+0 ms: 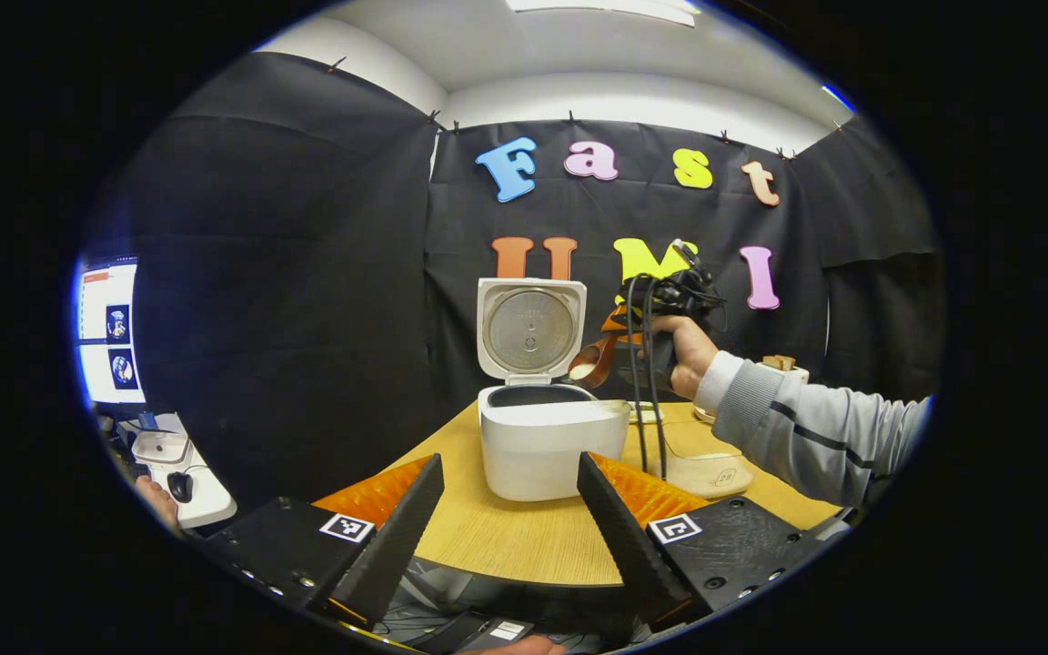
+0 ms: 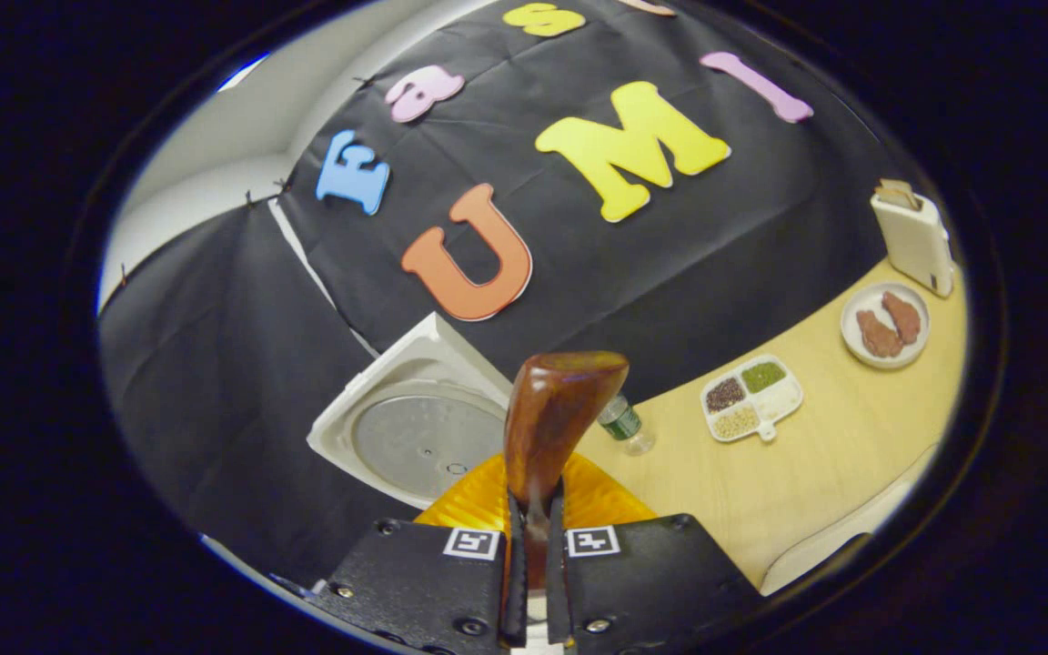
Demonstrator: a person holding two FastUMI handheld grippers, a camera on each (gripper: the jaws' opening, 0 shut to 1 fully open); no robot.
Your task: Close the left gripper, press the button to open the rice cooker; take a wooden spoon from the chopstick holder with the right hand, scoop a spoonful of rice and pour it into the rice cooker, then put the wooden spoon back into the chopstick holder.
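The white rice cooker (image 1: 549, 444) stands on the wooden table (image 1: 524, 546) with its lid (image 1: 529, 327) raised upright. My left gripper (image 1: 510, 475) hangs open near the table's front edge, short of the cooker and holding nothing. A hand (image 1: 683, 350) holds my right gripper (image 1: 633, 341) above the cooker's right rim. The wooden spoon (image 1: 591, 362) in it carries white rice and tilts toward the pot. In the right gripper view my right gripper (image 2: 533, 546) is shut on the spoon (image 2: 556, 414) by its handle, with the lid (image 2: 419, 437) just beyond. The chopstick holder (image 2: 915, 236) stands far right.
A divided tray of grains (image 2: 751, 396), a plate of brown food (image 2: 885, 325) and a small bottle (image 2: 626, 423) lie on the table. A pale wooden board (image 1: 706, 473) lies right of the cooker. A monitor (image 1: 110, 332) and a mouse (image 1: 180, 487) are at the left.
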